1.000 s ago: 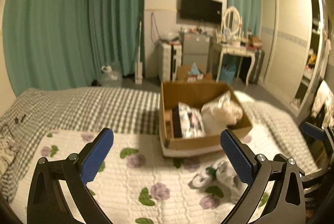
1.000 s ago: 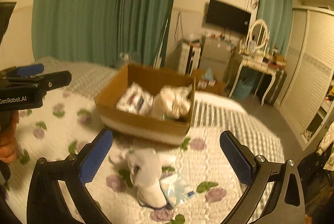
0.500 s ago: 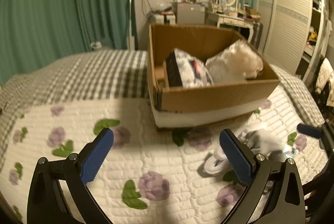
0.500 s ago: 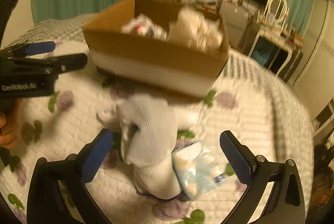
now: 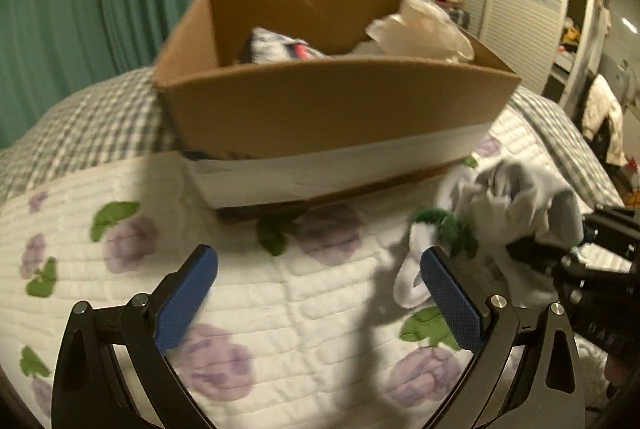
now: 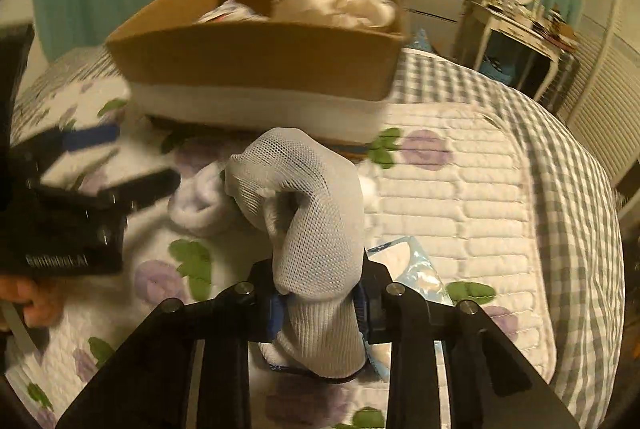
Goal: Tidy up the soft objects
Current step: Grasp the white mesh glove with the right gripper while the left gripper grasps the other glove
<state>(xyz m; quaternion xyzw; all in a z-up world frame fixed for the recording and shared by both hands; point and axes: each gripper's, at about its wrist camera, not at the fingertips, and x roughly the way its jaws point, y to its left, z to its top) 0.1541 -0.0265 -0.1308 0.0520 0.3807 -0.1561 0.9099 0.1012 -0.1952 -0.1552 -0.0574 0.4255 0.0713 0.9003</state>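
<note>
my right gripper is clamped on the grey mesh-knit sock above the floral quilt, my left gripper gapes empty, and the brown cardboard box already holds two soft bundles, so boxing this sock remains.

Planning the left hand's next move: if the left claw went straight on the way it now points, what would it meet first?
Probably the cardboard box's near wall. The open left claw points at it over the floral quilt, with nothing visible between; depth is unclear.

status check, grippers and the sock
Right gripper shut on grey sock. Left gripper open, empty. Cardboard box ahead, nothing blocking.
</note>
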